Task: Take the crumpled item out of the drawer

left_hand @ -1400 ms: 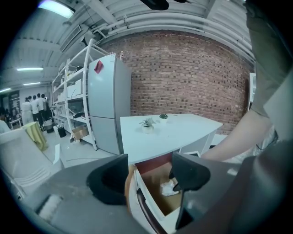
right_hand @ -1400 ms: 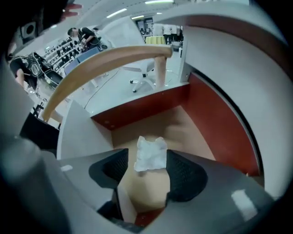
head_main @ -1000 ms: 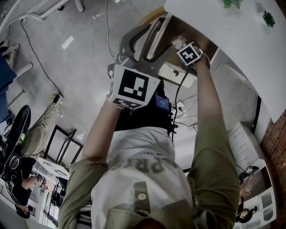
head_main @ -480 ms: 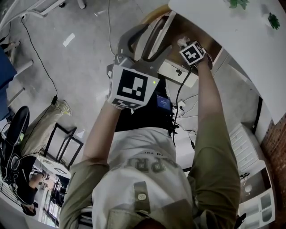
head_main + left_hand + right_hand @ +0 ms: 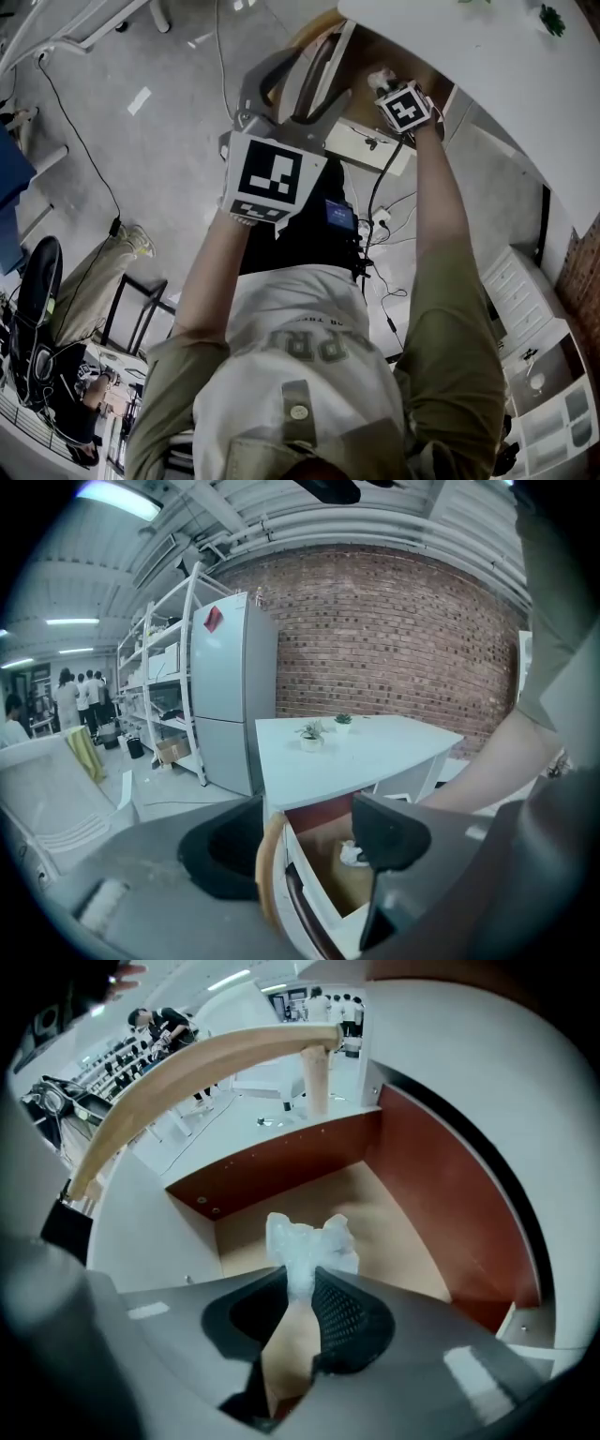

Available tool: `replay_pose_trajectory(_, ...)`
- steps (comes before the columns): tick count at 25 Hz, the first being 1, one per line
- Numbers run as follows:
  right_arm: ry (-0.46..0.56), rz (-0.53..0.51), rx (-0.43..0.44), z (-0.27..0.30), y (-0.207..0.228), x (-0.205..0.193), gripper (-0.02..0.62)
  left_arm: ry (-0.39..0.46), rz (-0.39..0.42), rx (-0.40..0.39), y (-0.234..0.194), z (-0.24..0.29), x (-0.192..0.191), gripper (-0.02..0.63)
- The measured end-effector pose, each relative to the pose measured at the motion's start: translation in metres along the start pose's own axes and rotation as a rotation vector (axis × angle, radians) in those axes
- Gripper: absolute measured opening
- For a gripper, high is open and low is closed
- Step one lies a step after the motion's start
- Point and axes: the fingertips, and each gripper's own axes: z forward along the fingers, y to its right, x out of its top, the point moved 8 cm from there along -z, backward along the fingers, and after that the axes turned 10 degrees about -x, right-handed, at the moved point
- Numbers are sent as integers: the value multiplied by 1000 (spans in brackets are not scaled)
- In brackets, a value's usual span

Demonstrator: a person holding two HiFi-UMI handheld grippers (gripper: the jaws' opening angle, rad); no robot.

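A crumpled white item [image 5: 305,1241] lies on the wooden floor of the open drawer [image 5: 394,1194] under the white table. My right gripper [image 5: 302,1283] reaches into the drawer, and its jaws are closing with the item pinched thin between the pads. In the head view the item [image 5: 380,80] peeks out just beyond the right gripper [image 5: 388,89]. My left gripper [image 5: 300,80] is open, its wide jaws either side of the drawer's front edge. In the left gripper view the left gripper [image 5: 305,846] frames the curved wooden handle [image 5: 267,874] and the item [image 5: 352,853].
The white table top [image 5: 487,66] overhangs the drawer and carries small potted plants [image 5: 309,733]. Cables and a power strip [image 5: 375,225] lie on the floor below. A tall fridge [image 5: 230,686] and shelves stand far behind, with people at the far left.
The right gripper's marker cube has shifted slightly further in over the drawer beside the white item. The left gripper has barely moved.
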Motion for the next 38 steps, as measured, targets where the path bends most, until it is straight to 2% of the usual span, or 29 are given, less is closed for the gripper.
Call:
replay_pose_trajectory(3,43,41,-24,-20,2,0,83,22,15,-11,3,-6,6,310)
replay_pose_trajectory(8,150,156,-105,-92,2,0,83,70,29,-25,9,-28,29,310)
replay_pose_trajectory(13,321,317,-225,-171,-1,-12,83,119,75,-70,17,-45,49,308)
replay_pose_trajectory(24,650,676,-497,-344,-54,-60,83,219,182,-160,41,-102,88,308)
replay_pose_trajectory(30,912,911,-636,-418,-93,-83,82,293,205,-175,52,-138,105,283)
replay_pose_trajectory(34,1031,954,-732,-448,-122,-85,81,332,228,-178,59,-156,111,253)
replay_pose_trajectory(38,1099,979,-821,-468,-147,-86,81,365,239,-179,65,-169,113,190)
